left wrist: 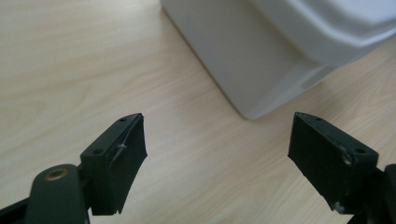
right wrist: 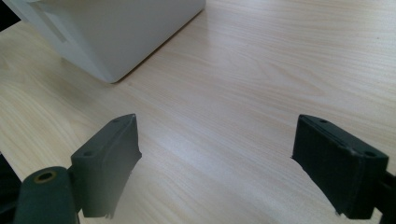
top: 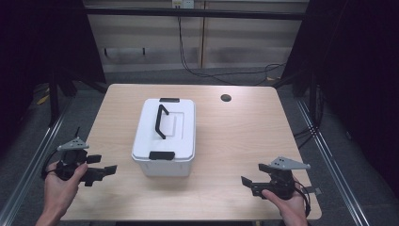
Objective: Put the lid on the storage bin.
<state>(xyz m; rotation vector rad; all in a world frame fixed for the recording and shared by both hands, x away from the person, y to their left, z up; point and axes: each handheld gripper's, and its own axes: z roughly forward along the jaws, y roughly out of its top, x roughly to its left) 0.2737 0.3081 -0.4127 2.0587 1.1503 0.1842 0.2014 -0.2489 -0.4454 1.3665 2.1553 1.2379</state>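
A white plastic box (top: 164, 136) with a shut lid stands in the middle of the wooden table (top: 235, 136). A black carry handle (top: 161, 121) lies across its top, and a black latch (top: 162, 155) sits on its near end. My left gripper (top: 104, 170) hovers open at the table's near left, pointing at the box (left wrist: 261, 51), whose near corner shows ahead of the jaws (left wrist: 217, 161). My right gripper (top: 253, 178) is open at the near right, aimed left toward the box (right wrist: 107, 32), nothing between its jaws (right wrist: 215, 163).
A second black latch (top: 169, 100) is on the box's far end. A round cable hole (top: 226, 98) is in the table's far right. Metal rails (top: 324, 150) run along both table sides. Black cables (top: 221, 73) lie on the floor behind.
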